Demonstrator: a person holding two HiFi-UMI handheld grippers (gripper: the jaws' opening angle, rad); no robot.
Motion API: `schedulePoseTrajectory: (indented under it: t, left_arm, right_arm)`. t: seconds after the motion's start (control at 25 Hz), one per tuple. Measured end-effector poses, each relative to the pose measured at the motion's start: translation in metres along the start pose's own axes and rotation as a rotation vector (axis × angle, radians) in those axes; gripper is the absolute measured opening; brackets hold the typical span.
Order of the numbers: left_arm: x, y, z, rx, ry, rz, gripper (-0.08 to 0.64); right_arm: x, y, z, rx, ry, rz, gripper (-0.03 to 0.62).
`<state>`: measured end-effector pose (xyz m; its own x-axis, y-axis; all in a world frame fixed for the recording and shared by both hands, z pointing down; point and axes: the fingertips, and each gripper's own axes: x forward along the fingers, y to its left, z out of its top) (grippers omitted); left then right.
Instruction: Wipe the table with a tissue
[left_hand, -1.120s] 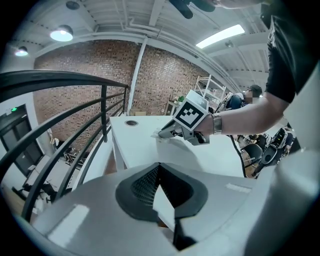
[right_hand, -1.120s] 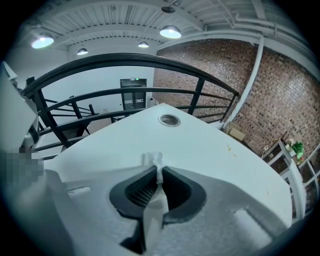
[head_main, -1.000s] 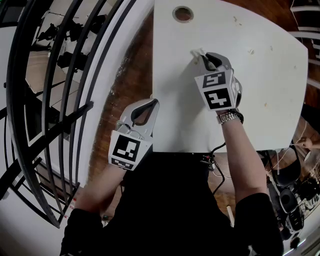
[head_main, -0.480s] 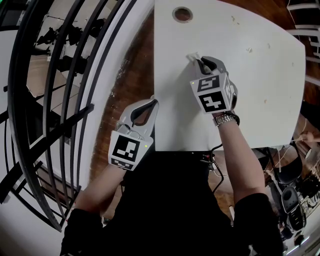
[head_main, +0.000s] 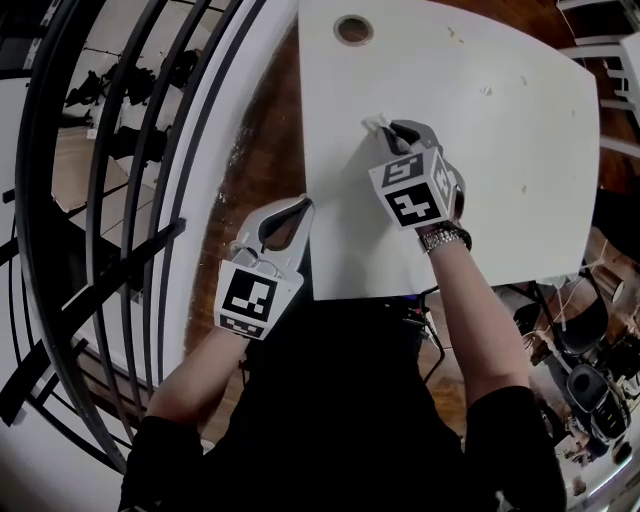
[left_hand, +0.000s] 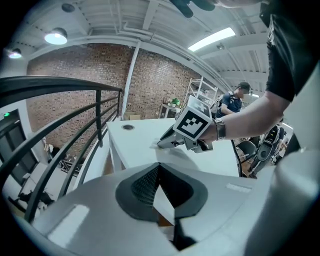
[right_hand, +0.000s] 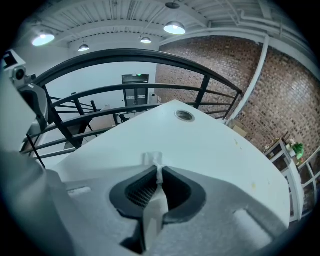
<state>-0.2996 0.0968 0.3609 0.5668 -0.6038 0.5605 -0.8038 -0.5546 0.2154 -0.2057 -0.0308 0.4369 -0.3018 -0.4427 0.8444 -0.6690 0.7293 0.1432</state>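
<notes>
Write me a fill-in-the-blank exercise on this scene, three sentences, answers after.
1. The right gripper is shut on a ____.
2. The left gripper, off the table's left edge, is shut and holds ____.
3. The table top is ____ in colour.
Missing words: tissue; nothing; white.

The white bench (head_main: 520, 180) has a flat, plain top. Near its far edge there is a round hole (head_main: 353, 29) with a grey ring around it. Some small brownish specks (head_main: 486, 90) lie scattered on the right half of the top. A small white tissue (head_main: 374, 124) touches the top on its left part, pinched in the right claw (head_main: 385, 128). The bench stands on a brown wooden floor (head_main: 255, 150).
</notes>
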Motion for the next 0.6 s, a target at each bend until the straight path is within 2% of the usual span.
schedulePoseTrajectory:
  t: [0.6]
  left_arm:
    - [0.002,-0.014,0.007,0.016,-0.018,-0.015,0.012]
  right_arm:
    - [-0.025,-0.003,-0.011,0.019,-0.017,-0.007,0.021]
